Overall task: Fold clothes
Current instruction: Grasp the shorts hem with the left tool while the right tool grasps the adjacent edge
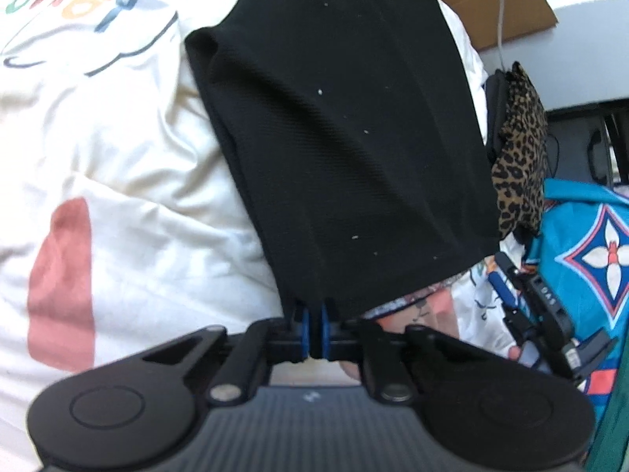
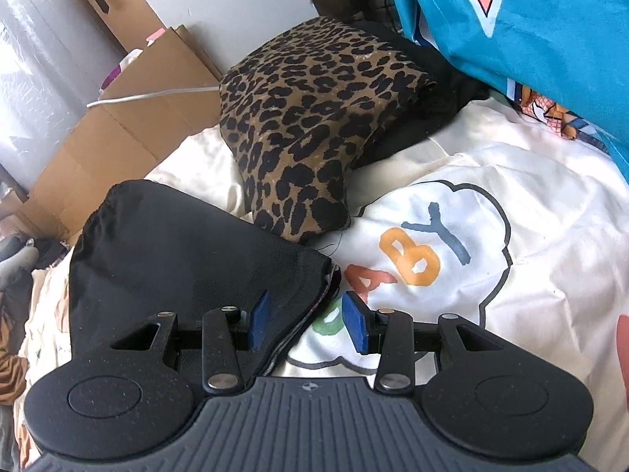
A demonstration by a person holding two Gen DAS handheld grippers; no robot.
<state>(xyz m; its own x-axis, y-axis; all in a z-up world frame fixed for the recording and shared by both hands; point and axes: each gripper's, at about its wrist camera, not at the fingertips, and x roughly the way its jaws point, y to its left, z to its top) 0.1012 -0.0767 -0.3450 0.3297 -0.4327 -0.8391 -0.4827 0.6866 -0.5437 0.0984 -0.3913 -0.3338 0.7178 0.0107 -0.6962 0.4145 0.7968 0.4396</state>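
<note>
The left gripper (image 1: 314, 324) pinches the hem of a black garment (image 1: 346, 126) lying on a cream bedsheet (image 2: 530, 244) printed "BABY". The right gripper (image 2: 310, 320), jaws apart, straddles the garment's corner beside a folded leopard-print cloth (image 2: 310, 118).

Cream bedspread (image 2: 511, 236): cloud outline with coloured letters, "ABY" legible in right wrist view, letter before partly hidden. Left wrist view: same print (image 1: 74, 0) upside down, blurred.
</note>
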